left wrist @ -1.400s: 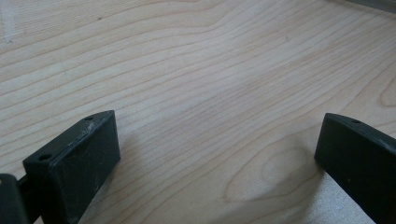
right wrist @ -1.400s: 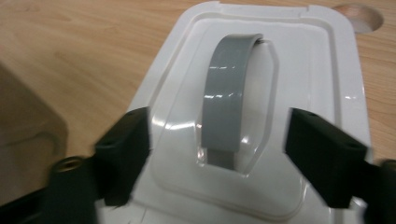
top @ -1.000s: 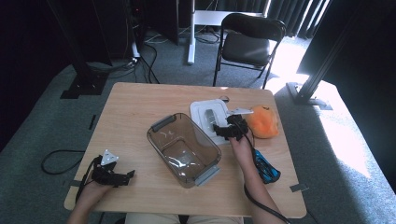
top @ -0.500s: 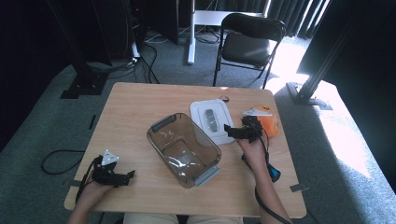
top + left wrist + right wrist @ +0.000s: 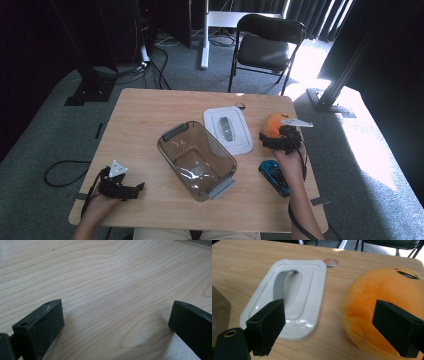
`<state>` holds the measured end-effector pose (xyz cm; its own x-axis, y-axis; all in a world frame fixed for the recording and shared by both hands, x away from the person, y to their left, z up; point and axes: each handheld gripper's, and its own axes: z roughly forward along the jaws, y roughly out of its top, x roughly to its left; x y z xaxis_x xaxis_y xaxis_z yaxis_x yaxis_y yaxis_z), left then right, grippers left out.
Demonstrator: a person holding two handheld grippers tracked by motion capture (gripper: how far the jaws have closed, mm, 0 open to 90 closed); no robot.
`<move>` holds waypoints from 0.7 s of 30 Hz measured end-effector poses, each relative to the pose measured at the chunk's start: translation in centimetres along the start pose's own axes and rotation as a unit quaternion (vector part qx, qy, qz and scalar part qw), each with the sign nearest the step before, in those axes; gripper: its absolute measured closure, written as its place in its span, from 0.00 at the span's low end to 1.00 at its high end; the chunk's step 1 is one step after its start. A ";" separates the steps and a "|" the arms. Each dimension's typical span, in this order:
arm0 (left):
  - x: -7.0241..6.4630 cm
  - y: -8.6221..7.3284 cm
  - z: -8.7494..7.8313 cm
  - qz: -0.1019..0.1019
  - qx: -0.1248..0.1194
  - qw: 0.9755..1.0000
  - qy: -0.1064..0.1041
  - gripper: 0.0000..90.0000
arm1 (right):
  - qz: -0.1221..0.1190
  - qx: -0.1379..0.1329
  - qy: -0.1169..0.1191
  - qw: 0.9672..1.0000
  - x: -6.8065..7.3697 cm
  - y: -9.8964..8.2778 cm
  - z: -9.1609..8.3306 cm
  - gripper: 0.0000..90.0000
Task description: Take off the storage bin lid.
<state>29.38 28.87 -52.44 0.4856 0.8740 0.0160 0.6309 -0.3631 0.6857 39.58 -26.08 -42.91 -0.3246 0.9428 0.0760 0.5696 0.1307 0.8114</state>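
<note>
I see my right gripper (image 5: 329,325) with its jaws spread wide after just opening, nothing between them; the right jaw sits in front of the orange plush toy (image 5: 382,307). The toy is round and fuzzy, resting near the table's right edge beside the white lid (image 5: 292,295). My left gripper (image 5: 115,322) is spread over bare wood.

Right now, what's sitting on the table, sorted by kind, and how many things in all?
Clear container: 1
White lid: 1
Orange plush toy: 1
Blue toy car: 1
Total: 4
</note>
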 end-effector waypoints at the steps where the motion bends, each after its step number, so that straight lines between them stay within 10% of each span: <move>1: 0.0 0.0 0.0 0.000 0.000 1.000 0.000 0.01 | 0.001 0.000 -0.004 1.000 -0.3 0.0 -0.1 0.12; 21: 0.0 0.0 0.0 -0.001 0.000 1.000 -0.002 0.01 | 0.070 -0.004 -0.055 0.996 -6.0 -0.4 -0.2 0.14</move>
<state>29.37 28.92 -52.44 0.4864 0.8737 0.0117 0.6315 -0.3608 0.6863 41.13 -31.85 -43.59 -0.1570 0.9797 0.1248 0.5970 -0.0065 0.8022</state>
